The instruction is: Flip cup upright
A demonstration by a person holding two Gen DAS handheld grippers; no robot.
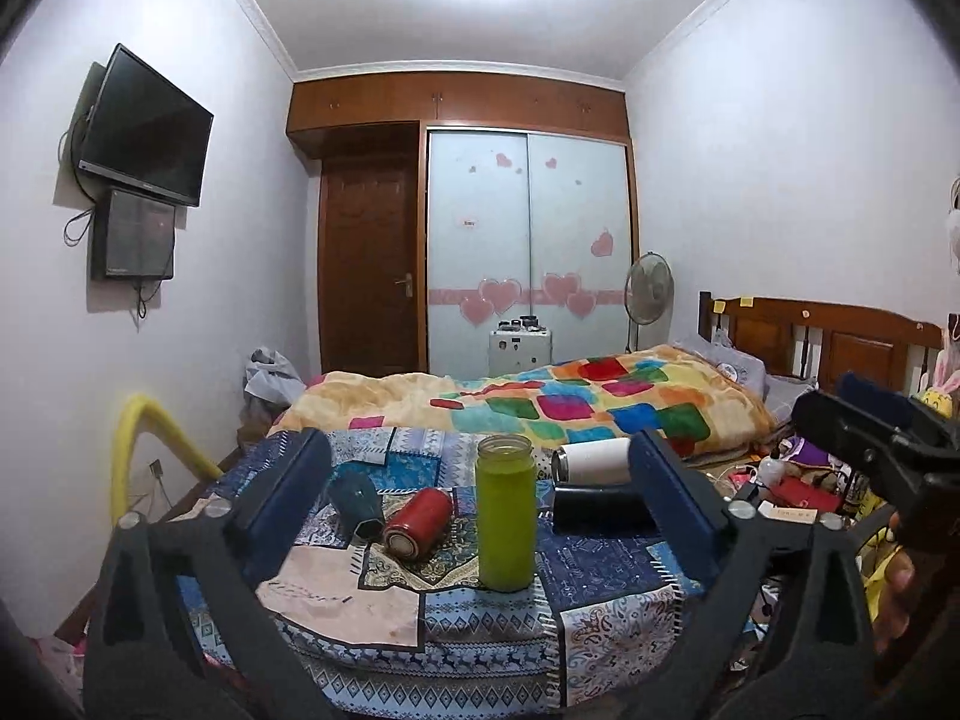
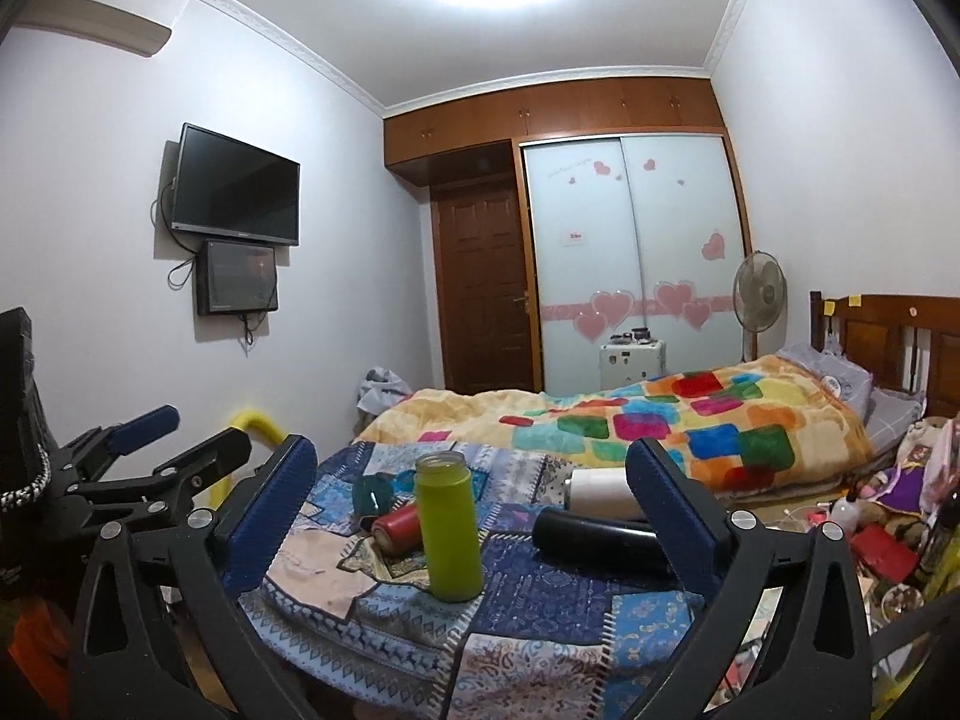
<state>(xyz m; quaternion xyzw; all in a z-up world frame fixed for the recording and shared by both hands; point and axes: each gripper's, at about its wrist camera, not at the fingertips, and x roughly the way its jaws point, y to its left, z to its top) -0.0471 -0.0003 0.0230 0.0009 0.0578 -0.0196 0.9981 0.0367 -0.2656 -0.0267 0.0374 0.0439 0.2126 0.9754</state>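
A green cup (image 1: pixel 506 520) stands upright on the patchwork-cloth table (image 1: pixel 420 612); it also shows in the right wrist view (image 2: pixel 450 528). Around it lie a red cup (image 1: pixel 418 522) (image 2: pixel 396 529), a dark teal cup (image 1: pixel 355 504) (image 2: pixel 372 493), a black cup (image 1: pixel 600 507) (image 2: pixel 600 534) and a white cup (image 1: pixel 591 461) (image 2: pixel 600 492), all on their sides. My left gripper (image 1: pixel 480 468) is open, its fingers either side of the cups and short of them. My right gripper (image 2: pixel 471 474) is open likewise, nearer the table's right. Each gripper shows in the other's view, the right (image 1: pixel 870 426) and the left (image 2: pixel 174 432).
A bed with a colourful blanket (image 1: pixel 540 402) lies behind the table. A yellow padded rail (image 1: pixel 144 438) stands left. Cluttered items (image 1: pixel 798 480) lie right of the table. A wardrobe, door, fan and wall TV are farther back.
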